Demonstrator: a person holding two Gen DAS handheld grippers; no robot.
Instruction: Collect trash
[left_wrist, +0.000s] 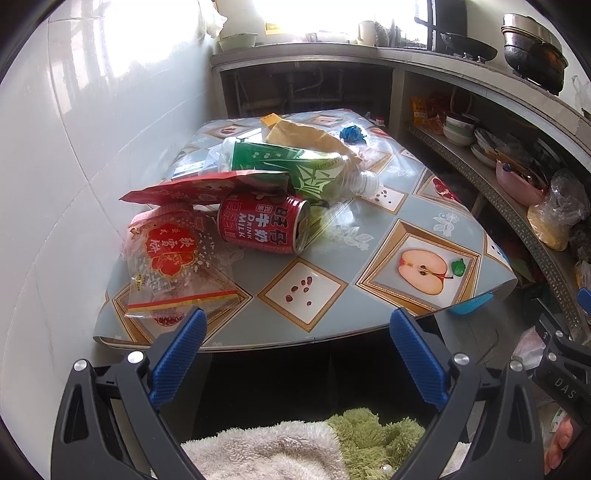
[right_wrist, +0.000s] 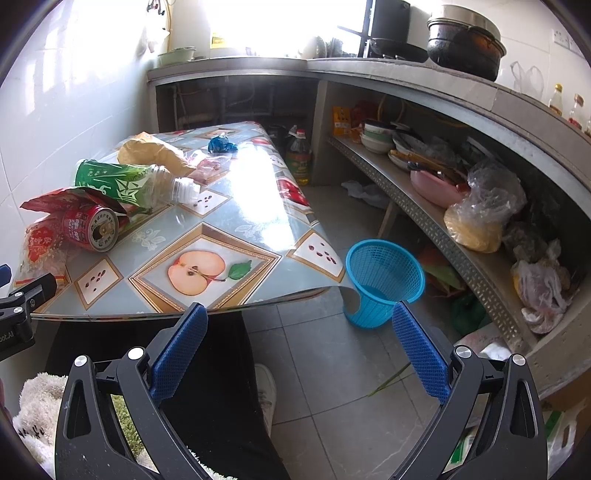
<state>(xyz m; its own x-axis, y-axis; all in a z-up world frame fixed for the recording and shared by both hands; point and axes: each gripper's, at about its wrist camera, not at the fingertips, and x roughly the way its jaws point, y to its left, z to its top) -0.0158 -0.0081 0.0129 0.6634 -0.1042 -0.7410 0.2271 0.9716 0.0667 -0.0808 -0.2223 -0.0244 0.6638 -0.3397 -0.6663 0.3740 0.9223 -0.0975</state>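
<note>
Left wrist view: the left gripper (left_wrist: 297, 360) hangs wide apart and empty at the near edge of the table (left_wrist: 424, 236), ribbed blue pads showing. Ahead, a red can (left_wrist: 264, 227) reading "DRINK MILK" lies on its side, touching a crinkly clear snack bag (left_wrist: 173, 266) with red Chinese print. Behind it lies a clear plastic bottle (left_wrist: 295, 168), green label.

Right wrist view: the right gripper (right_wrist: 299, 354) is spread wide too, holding nothing. A blue mesh basket (right_wrist: 384, 280) stands on grey floor tiles beside the table corner. That blue crumpled thing (right_wrist: 221, 144) at the far end is perhaps a wrapper.
</note>
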